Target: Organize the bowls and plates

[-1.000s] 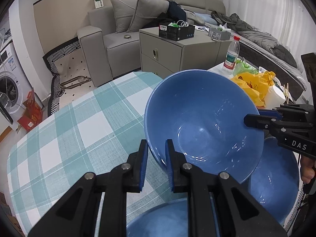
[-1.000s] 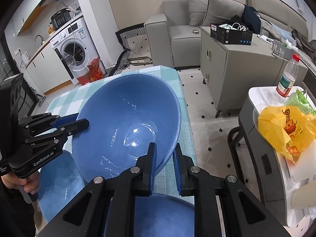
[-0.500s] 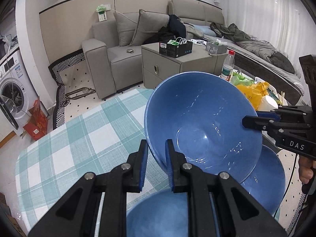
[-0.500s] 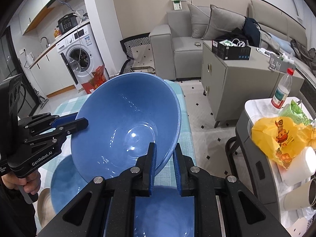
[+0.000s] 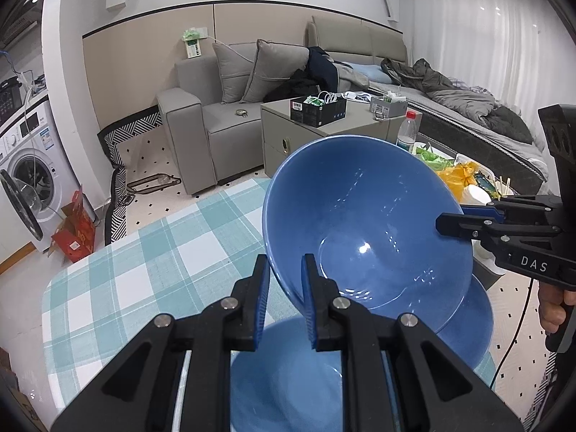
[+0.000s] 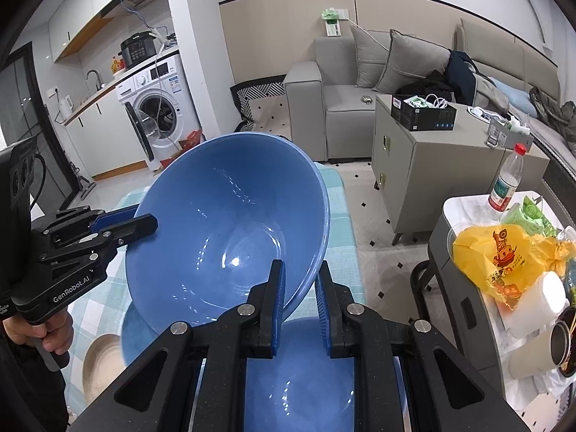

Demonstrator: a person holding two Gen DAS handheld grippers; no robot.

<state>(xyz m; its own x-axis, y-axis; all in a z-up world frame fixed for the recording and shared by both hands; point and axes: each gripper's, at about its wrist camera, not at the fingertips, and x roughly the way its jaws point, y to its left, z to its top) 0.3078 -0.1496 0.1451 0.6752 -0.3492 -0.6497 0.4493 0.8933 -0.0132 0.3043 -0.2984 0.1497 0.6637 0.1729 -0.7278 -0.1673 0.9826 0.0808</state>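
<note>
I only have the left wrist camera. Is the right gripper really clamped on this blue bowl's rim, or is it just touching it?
Observer: It is clamped. In the right wrist view, the right gripper has the blue bowl rim between its fingers, one inside and one outside.
Operator: Any dishes besides the blue ones?
Observer: Yes, a tan dish sits on the table, below the left gripper.
Operator: Anything close on the right side?
Observer: Paper cups lie at the near end of the side table, beside the yellow bag.
</note>
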